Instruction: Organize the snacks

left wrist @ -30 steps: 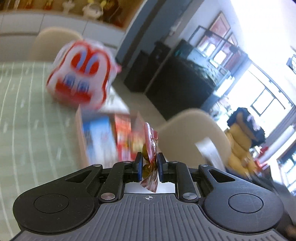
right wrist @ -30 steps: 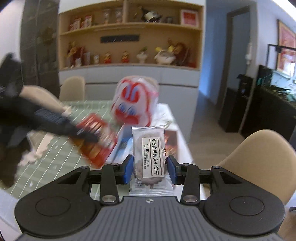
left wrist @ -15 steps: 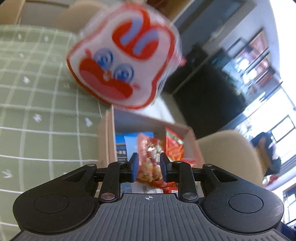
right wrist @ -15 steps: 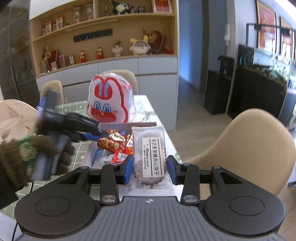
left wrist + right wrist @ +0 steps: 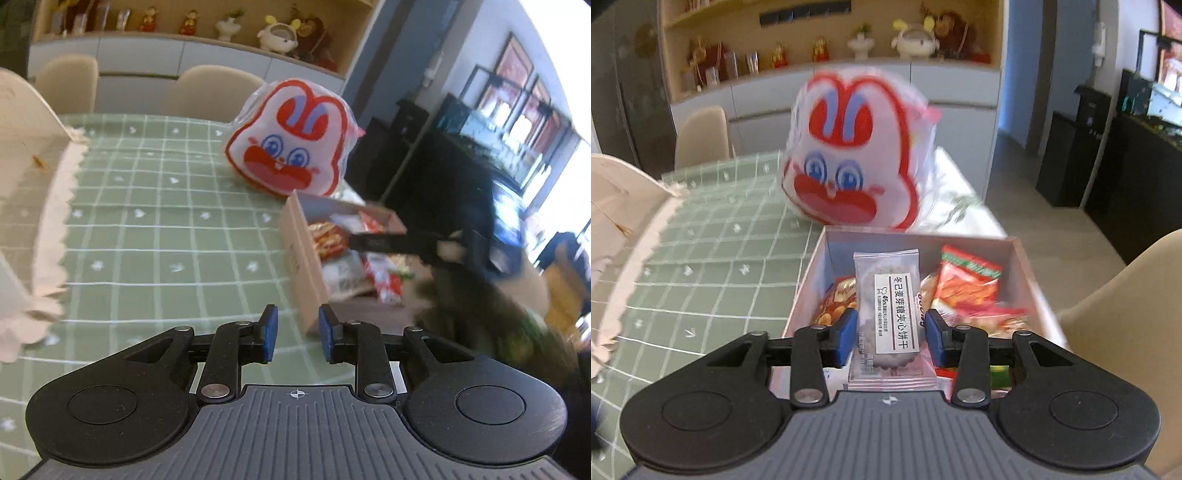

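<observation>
A cardboard box (image 5: 1030, 273) on the table holds several snack packets, among them a red-orange packet (image 5: 964, 288). My right gripper (image 5: 890, 338) is shut on a clear biscuit packet (image 5: 890, 314) with a white label and holds it over the box. My left gripper (image 5: 295, 334) is open and empty, just left of the box's near corner (image 5: 306, 266). The right gripper shows blurred over the box in the left wrist view (image 5: 399, 242).
A big white and red rabbit-face bag (image 5: 295, 147) stands behind the box, also in the right wrist view (image 5: 853, 158). A green checked cloth (image 5: 155, 229) covers the table. A beige chair (image 5: 1130, 314) stands at right. A white scalloped object (image 5: 33, 221) lies at left.
My left gripper let go of the red snack packet into the box, opened and drew back to the left. My right gripper moved forward over the box with the biscuit packet.
</observation>
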A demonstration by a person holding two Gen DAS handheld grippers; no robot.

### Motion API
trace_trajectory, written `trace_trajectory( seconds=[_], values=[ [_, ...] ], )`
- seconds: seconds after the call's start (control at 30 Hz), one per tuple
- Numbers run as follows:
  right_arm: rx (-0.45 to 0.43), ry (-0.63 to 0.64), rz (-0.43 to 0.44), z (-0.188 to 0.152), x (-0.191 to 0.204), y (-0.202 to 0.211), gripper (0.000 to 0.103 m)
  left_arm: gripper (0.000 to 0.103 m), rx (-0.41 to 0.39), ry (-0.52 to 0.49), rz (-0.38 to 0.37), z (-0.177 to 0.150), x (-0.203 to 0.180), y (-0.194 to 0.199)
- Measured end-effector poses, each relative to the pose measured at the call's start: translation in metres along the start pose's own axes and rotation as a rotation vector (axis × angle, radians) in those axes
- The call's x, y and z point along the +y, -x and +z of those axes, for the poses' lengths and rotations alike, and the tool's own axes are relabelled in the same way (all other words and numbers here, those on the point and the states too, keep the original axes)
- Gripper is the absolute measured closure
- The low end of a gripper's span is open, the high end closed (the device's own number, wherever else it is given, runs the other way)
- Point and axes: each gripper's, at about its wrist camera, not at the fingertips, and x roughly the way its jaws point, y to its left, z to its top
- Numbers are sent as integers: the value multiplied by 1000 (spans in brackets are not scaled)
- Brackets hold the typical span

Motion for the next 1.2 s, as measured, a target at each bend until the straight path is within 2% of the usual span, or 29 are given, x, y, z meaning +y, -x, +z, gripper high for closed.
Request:
trace_trajectory(
  seconds=[0.07, 0.13, 0.2, 0.27, 0.4, 0.43, 0.5, 0.57, 0.63, 0.77, 0.9, 1.2],
  values=[
    [44, -19, -6, -1, 1, -12, 60, 77, -6, -62, 35, -2, -6, 9],
    [35, -41, 9, -7, 1, 1, 58, 80, -16, -102, 57, -1, -12, 16],
    [-21, -44, 32, -13, 3, 33, 46, 86, -31, -124, 48, -2, -20, 27],
    [-70, -35, 41, -17, 5, 72, 34, 86, -58, -156, 29, -4, -32, 37],
    [-106, -56, 83, -37, 8, 150, 31, 86, -90, -176, 37, -14, -54, 54],
    [-114, -65, 97, -44, 8, 168, 27, 86, -85, -172, 52, -18, -59, 57],
    [-119, -70, 88, -59, 10, 194, 23, 86, -59, -172, 74, -24, -67, 57],
    [-104, -73, 51, -76, 12, 211, 23, 86, -37, -171, 53, -29, -72, 57],
    [-67, -75, 25, -89, 12, 217, 23, 86, -23, -173, 28, -34, -75, 61],
    [-19, -119, 12, -109, 7, 226, 23, 86, -21, -190, 29, -39, -82, 65],
    [-24, -160, 36, -114, 2, 236, 23, 86, -28, -195, 35, -41, -87, 70],
    [-35, -114, 46, -119, 12, 242, 23, 86, -21, -202, 49, -41, -91, 73]
  ],
)
